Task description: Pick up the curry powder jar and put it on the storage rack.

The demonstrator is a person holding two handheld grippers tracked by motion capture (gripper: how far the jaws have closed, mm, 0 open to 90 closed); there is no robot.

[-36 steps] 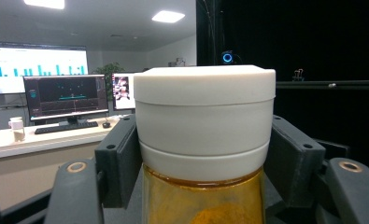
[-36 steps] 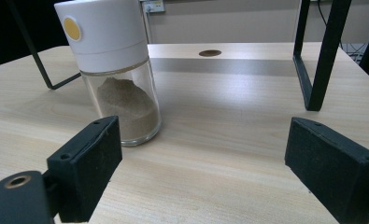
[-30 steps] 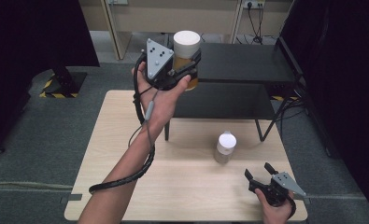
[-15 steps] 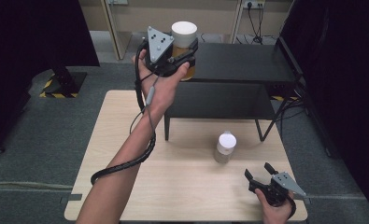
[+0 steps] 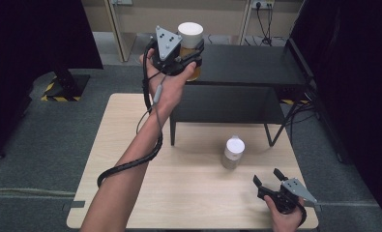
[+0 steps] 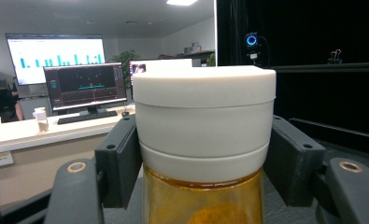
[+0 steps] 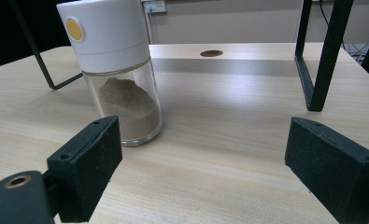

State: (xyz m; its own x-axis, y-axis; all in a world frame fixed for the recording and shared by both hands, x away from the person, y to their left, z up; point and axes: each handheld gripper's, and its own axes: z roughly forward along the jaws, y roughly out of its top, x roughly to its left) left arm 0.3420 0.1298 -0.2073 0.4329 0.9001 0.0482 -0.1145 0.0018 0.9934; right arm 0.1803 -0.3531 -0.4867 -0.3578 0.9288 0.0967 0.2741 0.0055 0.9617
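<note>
My left gripper (image 5: pixel 191 54) is shut on a white-lidded jar of amber powder (image 5: pixel 190 47), held upright over the left end of the black shelf (image 5: pixel 249 65). In the left gripper view both pads press the jar (image 6: pixel 203 121) just under its lid. A second jar (image 5: pixel 233 152), white-capped with pale brown powder, stands on the wooden table (image 5: pixel 130 135) in front of the shelf. My right gripper (image 5: pixel 268 177) rests open near the table's front right corner, a little short of that jar. In the right gripper view the jar (image 7: pixel 118 70) stands ahead, left of the open jaws.
The black shelf stands on thin legs (image 7: pixel 322 56) across the back half of the table. A small round hole (image 7: pixel 211 53) marks the tabletop under it. Dark curtains flank both sides, and grey floor surrounds the table.
The left hand has carried the amber jar away from me and slightly right, over the shelf's top. The right gripper and the second jar have stayed put.
</note>
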